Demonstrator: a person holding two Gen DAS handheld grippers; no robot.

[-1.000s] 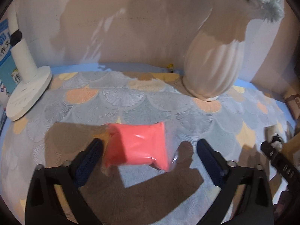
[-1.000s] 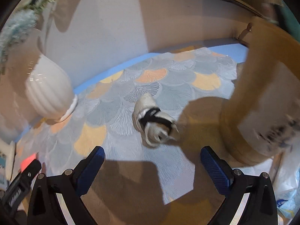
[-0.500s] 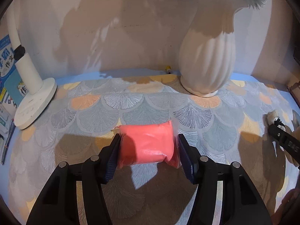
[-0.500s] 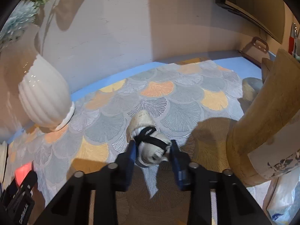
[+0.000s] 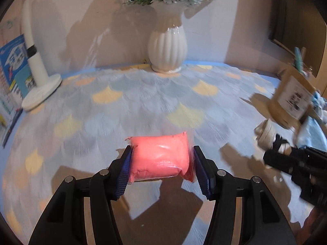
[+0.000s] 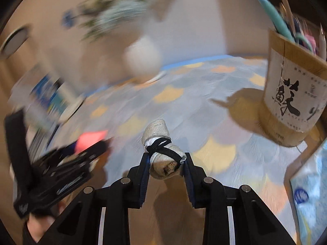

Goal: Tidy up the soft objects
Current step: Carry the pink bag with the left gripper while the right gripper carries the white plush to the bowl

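Note:
My left gripper (image 5: 161, 163) is shut on a soft pink pouch in clear wrap (image 5: 160, 157) and holds it above the patterned cloth. My right gripper (image 6: 165, 163) is shut on a rolled beige cloth bundle tied with a black band (image 6: 162, 149), also lifted off the cloth. In the left wrist view the bundle (image 5: 267, 132) and the right gripper show at the right edge. In the right wrist view the pink pouch (image 6: 90, 138) and the left gripper show blurred at the left.
A white ribbed vase with flowers (image 5: 167, 47) stands at the back by the wall. A white lamp base (image 5: 40, 89) and books are at the left. A wooden pen holder (image 6: 294, 94) stands at the right, with a blue tissue pack (image 6: 310, 196) near it.
Both grippers closed from open, the left on the pink pouch and the right on the bundle. Both then lifted and pulled back from the wall with their objects.

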